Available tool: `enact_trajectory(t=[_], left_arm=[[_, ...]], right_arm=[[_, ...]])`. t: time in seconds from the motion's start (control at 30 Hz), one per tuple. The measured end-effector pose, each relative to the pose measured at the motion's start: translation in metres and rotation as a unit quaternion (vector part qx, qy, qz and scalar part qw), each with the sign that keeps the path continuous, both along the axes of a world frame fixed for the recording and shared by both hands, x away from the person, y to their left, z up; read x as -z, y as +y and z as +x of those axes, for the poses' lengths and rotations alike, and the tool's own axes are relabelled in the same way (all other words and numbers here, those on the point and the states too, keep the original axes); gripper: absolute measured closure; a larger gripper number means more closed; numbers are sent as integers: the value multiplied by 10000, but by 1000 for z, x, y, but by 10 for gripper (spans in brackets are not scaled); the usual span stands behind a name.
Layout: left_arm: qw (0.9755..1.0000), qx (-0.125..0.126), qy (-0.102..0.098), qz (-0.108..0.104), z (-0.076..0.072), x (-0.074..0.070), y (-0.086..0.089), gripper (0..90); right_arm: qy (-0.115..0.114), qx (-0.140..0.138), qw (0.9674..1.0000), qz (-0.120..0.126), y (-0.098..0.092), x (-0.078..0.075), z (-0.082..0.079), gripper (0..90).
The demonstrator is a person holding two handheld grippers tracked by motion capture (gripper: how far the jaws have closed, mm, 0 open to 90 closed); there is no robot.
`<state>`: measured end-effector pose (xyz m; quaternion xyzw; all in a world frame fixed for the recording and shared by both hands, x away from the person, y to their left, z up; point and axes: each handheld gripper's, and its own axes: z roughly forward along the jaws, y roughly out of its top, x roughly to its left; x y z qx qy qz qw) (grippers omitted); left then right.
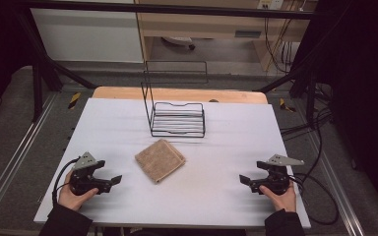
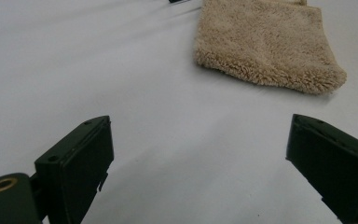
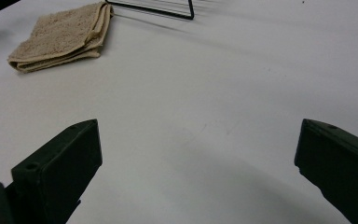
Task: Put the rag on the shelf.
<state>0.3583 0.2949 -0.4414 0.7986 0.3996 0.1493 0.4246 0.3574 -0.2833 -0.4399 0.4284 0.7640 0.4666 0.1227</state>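
High view: left gripper (image 1: 109,183) and right gripper (image 1: 247,183) are held low at the near corners, likely a ready pose; folded towel (image 1: 160,160) lies mid-table (image 1: 226,147) before wire rack (image 1: 178,119).
Left gripper view: jaws spread, towel ahead.
Right gripper view: jaws spread, empty. No writing is legible.

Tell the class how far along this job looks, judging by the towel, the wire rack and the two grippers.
Nothing looks done yet. The folded towel lies flat on the table, in front of the wire rack and apart from it; the rack holds nothing. In hand: nothing, since the left gripper and right gripper are both open near the table's front edge. Any handling of the towel is still left.
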Motion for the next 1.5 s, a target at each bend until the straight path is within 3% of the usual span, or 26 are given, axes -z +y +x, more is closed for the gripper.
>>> enact_trajectory(t=[0.47,0.77,1.0,1.23,1.3,1.5], left_arm=[[10000,18,-25,-4,-2,-4,-11,78],[9999,-14,-39,-116,-7,-12,-34,122],[10000,62,2,-40,-8,-13,-52,154],[9996,209,39,190,-8,-15,-74,203],[9991,301,40,306,-8,-17,-86,229],[9986,397,85,353,-7,-19,-107,338]], right_arm=[[46,41,10000,-14,2,0,-1,14],[40,43,10000,-31,4,0,-2,15],[46,27,9999,-114,5,1,-1,15],[31,67,9999,-114,5,1,-1,16],[31,64,9999,-126,5,1,-1,16],[55,50,9998,-160,6,2,-1,18]])
